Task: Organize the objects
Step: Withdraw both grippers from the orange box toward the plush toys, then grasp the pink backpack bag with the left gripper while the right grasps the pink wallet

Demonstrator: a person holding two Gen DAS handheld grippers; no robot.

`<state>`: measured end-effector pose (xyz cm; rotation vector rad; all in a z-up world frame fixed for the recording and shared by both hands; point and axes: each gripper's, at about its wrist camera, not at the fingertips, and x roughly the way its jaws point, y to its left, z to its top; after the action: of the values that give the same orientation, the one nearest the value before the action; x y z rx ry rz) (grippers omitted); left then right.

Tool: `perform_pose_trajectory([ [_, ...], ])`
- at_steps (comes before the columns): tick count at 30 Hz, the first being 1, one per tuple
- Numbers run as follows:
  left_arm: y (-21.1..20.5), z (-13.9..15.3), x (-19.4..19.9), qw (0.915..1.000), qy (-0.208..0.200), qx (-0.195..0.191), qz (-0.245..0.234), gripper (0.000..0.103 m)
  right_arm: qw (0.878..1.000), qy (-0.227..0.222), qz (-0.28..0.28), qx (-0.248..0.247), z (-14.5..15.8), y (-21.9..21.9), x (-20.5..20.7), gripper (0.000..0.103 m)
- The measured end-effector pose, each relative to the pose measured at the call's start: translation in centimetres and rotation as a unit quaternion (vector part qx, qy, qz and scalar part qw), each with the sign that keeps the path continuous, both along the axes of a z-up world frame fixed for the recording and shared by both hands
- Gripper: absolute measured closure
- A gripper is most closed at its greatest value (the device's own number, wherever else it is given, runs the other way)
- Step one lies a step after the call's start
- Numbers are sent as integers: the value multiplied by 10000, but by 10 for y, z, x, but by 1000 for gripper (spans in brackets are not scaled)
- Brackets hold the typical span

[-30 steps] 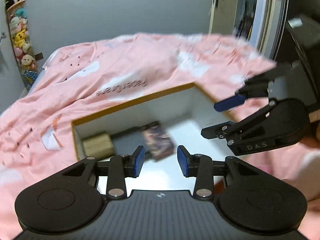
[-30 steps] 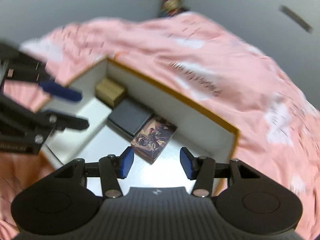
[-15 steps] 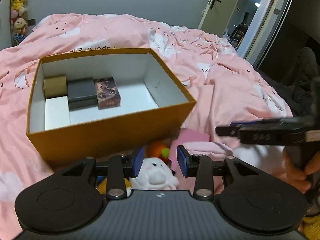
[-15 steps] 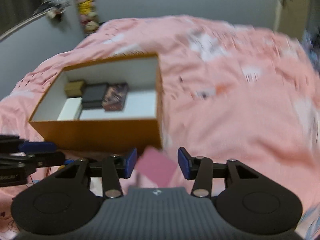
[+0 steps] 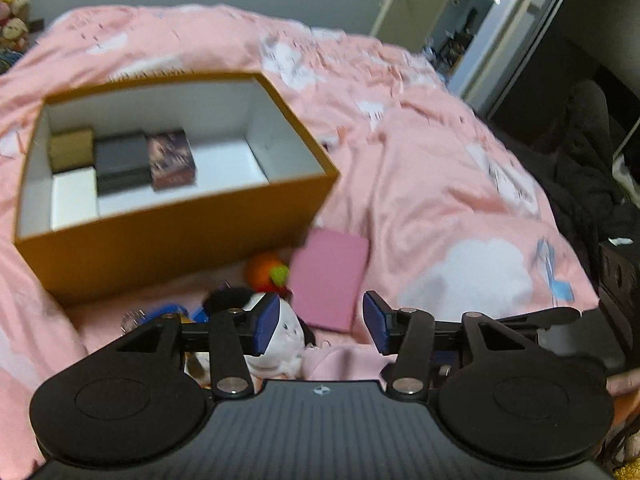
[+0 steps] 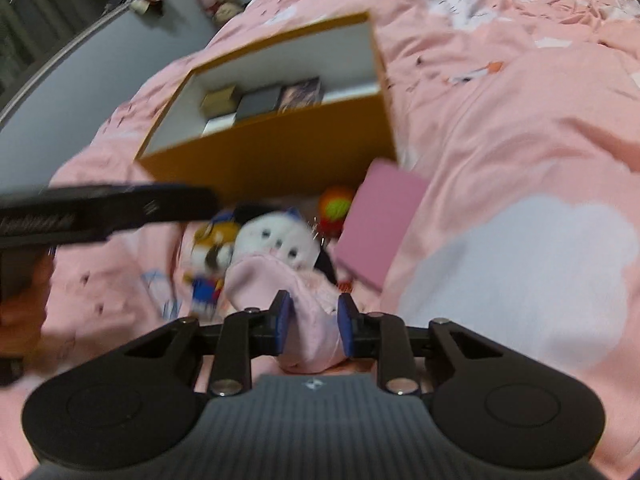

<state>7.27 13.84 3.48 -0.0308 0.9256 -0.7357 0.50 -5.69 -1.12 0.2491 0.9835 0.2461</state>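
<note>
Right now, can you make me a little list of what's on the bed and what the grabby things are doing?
surface: pink bedspread
box: orange box, open top, white inside
in the box: tan box, black box, picture box, side by side at the left end
in front of the box: white plush toy, orange toy, pink flat box
left hand-held gripper: just opened wider, nothing between the jaws
right hand-held gripper: just closed on the plush's pink clothing
</note>
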Motion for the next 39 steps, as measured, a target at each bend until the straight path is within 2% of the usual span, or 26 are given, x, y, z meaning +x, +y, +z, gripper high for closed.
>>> perform_pose_trajectory([
  [5, -16, -25, 6, 9969, 716, 166, -297, 41, 9993, 75, 258, -273, -11, 16, -17, 68],
  [7, -22, -37, 10, 9934, 1020, 425, -322, 41, 9990, 130, 336, -282, -15, 17, -22, 68],
  [11, -34, -60, 12, 9843, 1552, 665, -510, 39, 9991, 193, 330, -171, -17, 12, -21, 68],
  [15, -37, -77, 15, 9777, 1942, 677, -430, 39, 9987, 210, 412, -201, -18, 13, -21, 67],
  [17, -34, -80, 14, 9772, 1996, 596, -408, 48, 9987, 196, 426, -199, -18, 13, -21, 66],
  [21, -31, -68, 4, 9841, 1646, 534, -409, 54, 9988, 98, 453, -139, -10, 11, -25, 63],
  [25, -20, -46, -4, 9926, 1155, 233, -300, 59, 9991, -88, 408, -100, 4, 1, -34, 60],
  [30, 3, -6, -15, 9987, 317, -363, -161, 63, 9985, -432, 330, 62, 30, -11, -39, 44],
  [34, 25, 13, -15, 9970, -235, -708, 197, 64, 9968, -647, 342, 315, 46, -16, -29, 44],
  [37, 34, 8, -5, 9951, -343, -765, 527, 65, 9968, -646, 156, 441, 47, -18, -13, 44],
  [39, 36, -7, 3, 9953, -265, -658, 658, 67, 9981, -471, -263, 297, 40, -20, 1, 52],
])
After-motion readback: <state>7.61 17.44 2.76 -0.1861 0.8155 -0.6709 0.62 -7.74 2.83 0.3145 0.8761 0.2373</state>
